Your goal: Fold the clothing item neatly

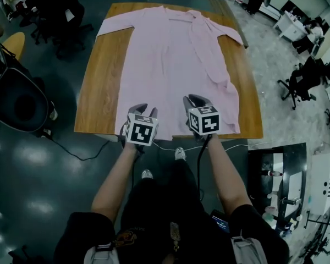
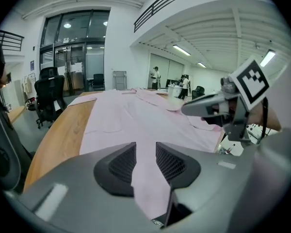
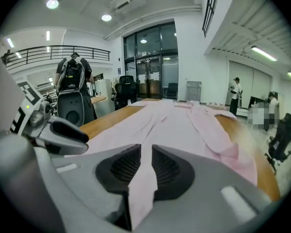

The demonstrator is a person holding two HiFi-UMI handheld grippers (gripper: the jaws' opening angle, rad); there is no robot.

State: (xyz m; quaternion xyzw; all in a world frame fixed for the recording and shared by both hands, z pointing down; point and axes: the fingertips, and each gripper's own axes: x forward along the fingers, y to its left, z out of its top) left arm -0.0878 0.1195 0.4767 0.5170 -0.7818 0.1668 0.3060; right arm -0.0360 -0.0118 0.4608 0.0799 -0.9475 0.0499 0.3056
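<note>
The left gripper's jaws stand moderately apart, and pink fabric of the shirt fills the gap between the two ribbed pads; the pads do not look clamped on it. The right gripper's jaws are only narrowly apart, with a thin strip of the same pink fabric running through the slot.

In the head view both grippers sit side by side at the lower middle of the frame, just over the shirt's hem at the near edge of the counter. Each marker cube faces up, and the person's bare forearms run down from them to the bottom of the frame. In the left gripper view the right gripper shows at the right of the frame, level with it and close by.

The shirt lies flat along the middle of the wooden counter, its collar at the top of the frame and its hem at the bottom. One sleeve spreads toward the upper left corner of the counter. The other is folded in and lies down the right side of the body.

A white cable lies on the dark floor below the counter's near edge. Office chairs stand at the upper left and at the right.
</note>
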